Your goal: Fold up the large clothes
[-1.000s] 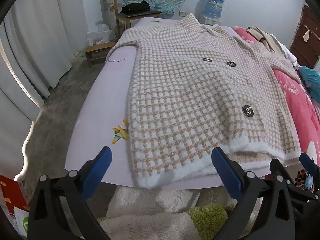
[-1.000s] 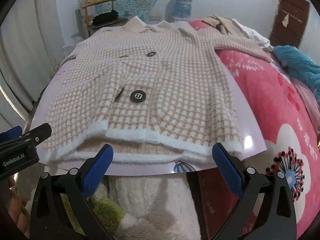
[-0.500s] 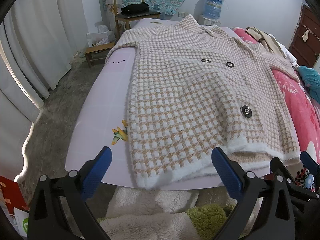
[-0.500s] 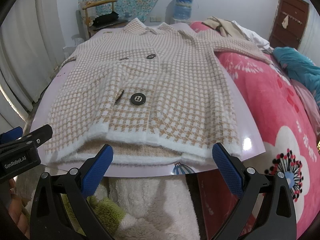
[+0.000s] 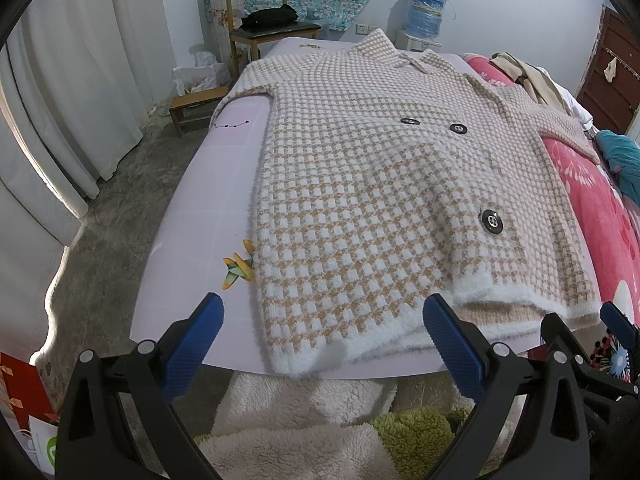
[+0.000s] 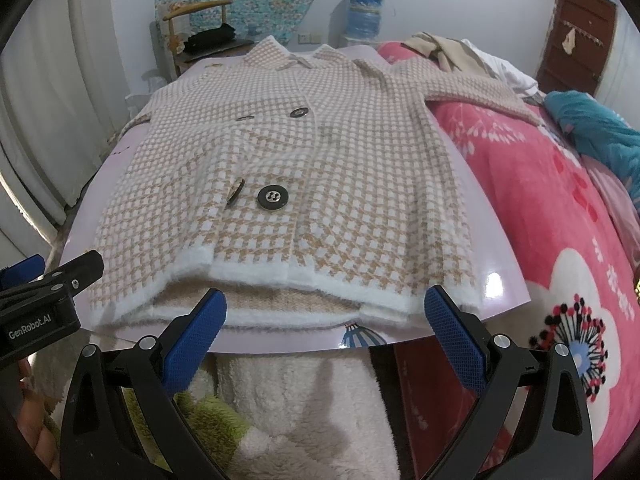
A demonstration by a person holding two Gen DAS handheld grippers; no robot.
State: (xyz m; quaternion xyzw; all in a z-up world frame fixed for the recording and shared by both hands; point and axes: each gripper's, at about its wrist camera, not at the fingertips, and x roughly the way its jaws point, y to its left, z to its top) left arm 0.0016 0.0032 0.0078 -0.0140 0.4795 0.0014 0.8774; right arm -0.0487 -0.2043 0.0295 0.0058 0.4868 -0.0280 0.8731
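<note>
A large beige-and-white checked knit coat (image 5: 372, 184) with black buttons lies flat, front up, on a pale lilac board (image 5: 200, 216); it also shows in the right wrist view (image 6: 320, 184). Its white fluffy hem lies at the board's near edge. My left gripper (image 5: 324, 340) is open and empty, just short of the hem's left corner. My right gripper (image 6: 326, 320) is open and empty, just short of the hem's middle. The left gripper's body (image 6: 44, 304) shows at the right view's left edge.
A pink floral blanket (image 6: 560, 220) covers the bed to the right, with a teal cloth (image 6: 596, 128) and piled clothes (image 6: 460, 52) farther back. A wooden chair (image 5: 264, 20), a small stool (image 5: 192, 108) and white curtains (image 5: 60, 100) stand at the left. Fluffy white and green fabric (image 6: 304, 412) lies below the board.
Both grippers have edged slightly toward the coat's hem. The coat has not moved.
</note>
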